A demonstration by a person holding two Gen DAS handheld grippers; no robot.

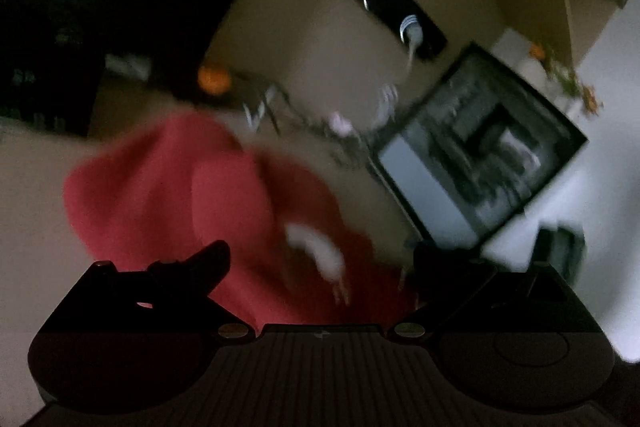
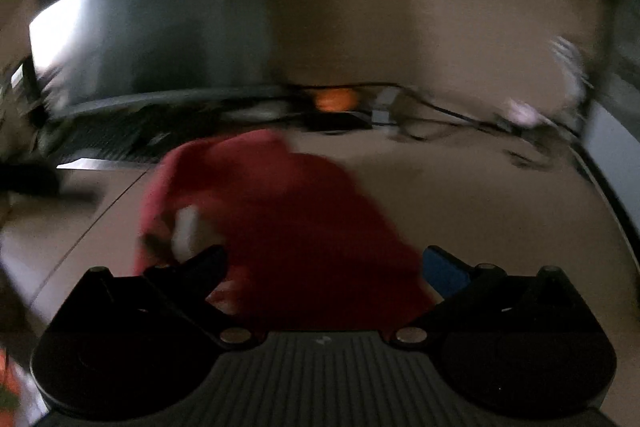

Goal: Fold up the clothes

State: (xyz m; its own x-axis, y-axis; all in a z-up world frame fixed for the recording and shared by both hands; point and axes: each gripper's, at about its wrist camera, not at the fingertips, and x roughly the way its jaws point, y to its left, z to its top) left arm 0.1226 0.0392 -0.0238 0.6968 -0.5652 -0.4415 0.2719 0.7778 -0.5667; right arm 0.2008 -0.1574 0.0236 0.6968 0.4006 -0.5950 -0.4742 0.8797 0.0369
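Both grippers, left gripper (image 1: 320, 259) and right gripper (image 2: 324, 263), have their jaws spread wide with nothing pinched, hanging over a crumpled red garment (image 1: 180, 195) lying bunched on the tan table (image 2: 480, 207), white tag (image 2: 186, 231) showing, everything pretty blurry

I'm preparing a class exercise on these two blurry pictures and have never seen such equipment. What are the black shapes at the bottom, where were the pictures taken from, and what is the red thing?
Each picture comes from a camera mounted on a hand-held two-finger gripper, looking forward along its fingers. The black shapes are those tools: the left gripper in one view, the right gripper in the other. Both stand open, holding nothing. The red thing is a crumpled red garment with a white label, lying on a beige tabletop. Everything is motion-blurred; beyond it, a framed picture is recognisable.
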